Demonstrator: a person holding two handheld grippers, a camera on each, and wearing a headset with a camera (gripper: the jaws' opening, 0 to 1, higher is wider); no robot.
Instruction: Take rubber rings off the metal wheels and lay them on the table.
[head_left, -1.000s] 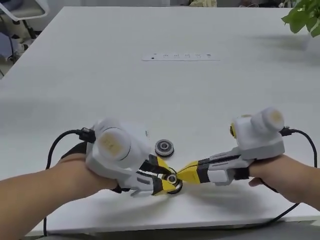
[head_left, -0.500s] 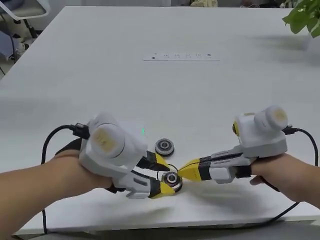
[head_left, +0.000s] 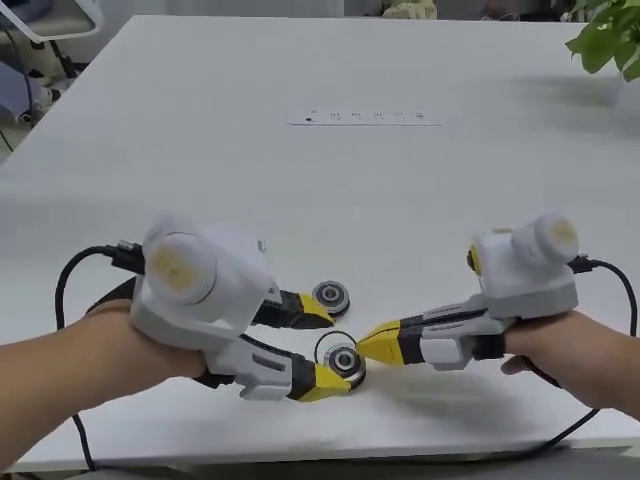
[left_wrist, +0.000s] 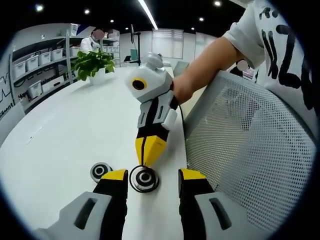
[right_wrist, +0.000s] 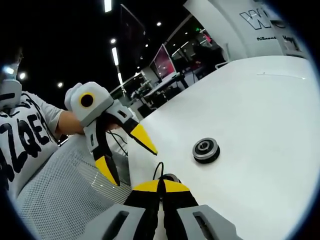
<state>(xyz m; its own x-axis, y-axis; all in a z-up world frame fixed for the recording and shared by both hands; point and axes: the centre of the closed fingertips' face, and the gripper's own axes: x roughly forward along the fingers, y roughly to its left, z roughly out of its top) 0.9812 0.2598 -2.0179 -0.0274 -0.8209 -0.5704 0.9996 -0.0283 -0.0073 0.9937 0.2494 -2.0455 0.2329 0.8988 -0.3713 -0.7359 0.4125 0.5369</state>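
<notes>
- My left tongs (head_left: 328, 347) gape wide around a metal wheel (head_left: 343, 362) near the front edge of the surface (head_left: 420, 210).
- My right tongs (head_left: 365, 346) are closed, pinching its rubber ring (right_wrist: 159, 168).
- A second wheel (head_left: 330, 297) lies just behind.

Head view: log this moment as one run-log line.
left gripper open, jaws flanking near round metal wheel | right gripper shut on thin black rubber ring, partly off wheel | second metal wheel lies on white table

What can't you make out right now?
Right gripper view: shut jaws of the right gripper hide most of the near wheel, so their hold on the rubber ring is unclear.
Head view: far wheel too small to show any ring.
Head view: white strip's print too small.
</notes>
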